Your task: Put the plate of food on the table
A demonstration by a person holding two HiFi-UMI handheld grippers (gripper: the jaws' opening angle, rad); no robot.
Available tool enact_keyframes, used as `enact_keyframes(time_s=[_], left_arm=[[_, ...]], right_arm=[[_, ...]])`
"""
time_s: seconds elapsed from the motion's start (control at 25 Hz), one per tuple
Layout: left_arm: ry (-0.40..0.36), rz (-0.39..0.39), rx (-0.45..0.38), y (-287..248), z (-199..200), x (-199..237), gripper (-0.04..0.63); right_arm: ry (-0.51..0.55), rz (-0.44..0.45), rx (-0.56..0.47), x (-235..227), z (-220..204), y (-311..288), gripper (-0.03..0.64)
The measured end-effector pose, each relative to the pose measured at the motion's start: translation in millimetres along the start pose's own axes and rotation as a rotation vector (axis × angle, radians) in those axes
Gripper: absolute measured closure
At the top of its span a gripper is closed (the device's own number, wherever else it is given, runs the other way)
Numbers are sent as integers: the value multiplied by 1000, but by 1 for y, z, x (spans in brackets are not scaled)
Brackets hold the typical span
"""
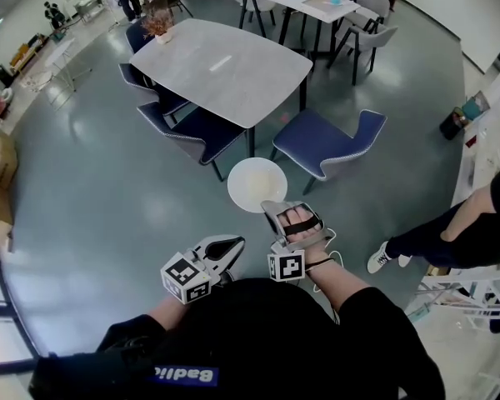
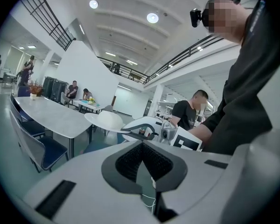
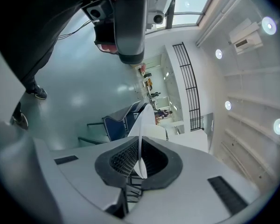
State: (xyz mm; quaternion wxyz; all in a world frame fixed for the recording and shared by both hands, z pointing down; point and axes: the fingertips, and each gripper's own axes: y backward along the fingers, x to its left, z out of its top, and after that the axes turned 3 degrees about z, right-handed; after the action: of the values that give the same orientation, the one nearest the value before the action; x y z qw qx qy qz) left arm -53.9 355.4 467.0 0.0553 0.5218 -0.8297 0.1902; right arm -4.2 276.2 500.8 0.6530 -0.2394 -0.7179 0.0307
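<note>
A round white plate (image 1: 254, 183) hangs level above the floor, just short of the pale grey table (image 1: 225, 65). I make out a faint yellowish patch on it and no distinct food. My right gripper (image 1: 272, 207) is shut on the plate's near rim. In the right gripper view the plate (image 3: 140, 129) shows edge-on between the pads. My left gripper (image 1: 227, 245) is held low beside the right one, shut on nothing. In the left gripper view the left gripper (image 2: 141, 148) points toward the plate (image 2: 107, 120), the right gripper (image 2: 147, 127) and the table (image 2: 51, 115).
Blue chairs stand around the table, one (image 1: 325, 140) right beside the plate and another (image 1: 192, 132) to its left. A potted flower (image 1: 158, 25) sits at the table's far end. A person's leg and shoe (image 1: 392, 255) are at the right. A second table (image 1: 317, 2) stands farther back.
</note>
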Motion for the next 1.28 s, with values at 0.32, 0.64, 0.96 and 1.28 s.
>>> enact_keyframes(time_s=[0.32, 0.64, 0.96, 1.28], left_arm=[[33, 69, -11, -24, 8, -6, 588], [50, 100, -40, -41, 13, 3, 589], [56, 71, -63, -58, 28, 54, 588], [31, 20, -65, -73, 61, 149, 588]], right_arm=[[-4, -16, -39, -8, -24, -5, 600], [10, -7, -55, -7, -39, -17, 600], [20, 13, -25, -14, -51, -67, 600], [12, 24, 31, -44, -60, -149, 600]])
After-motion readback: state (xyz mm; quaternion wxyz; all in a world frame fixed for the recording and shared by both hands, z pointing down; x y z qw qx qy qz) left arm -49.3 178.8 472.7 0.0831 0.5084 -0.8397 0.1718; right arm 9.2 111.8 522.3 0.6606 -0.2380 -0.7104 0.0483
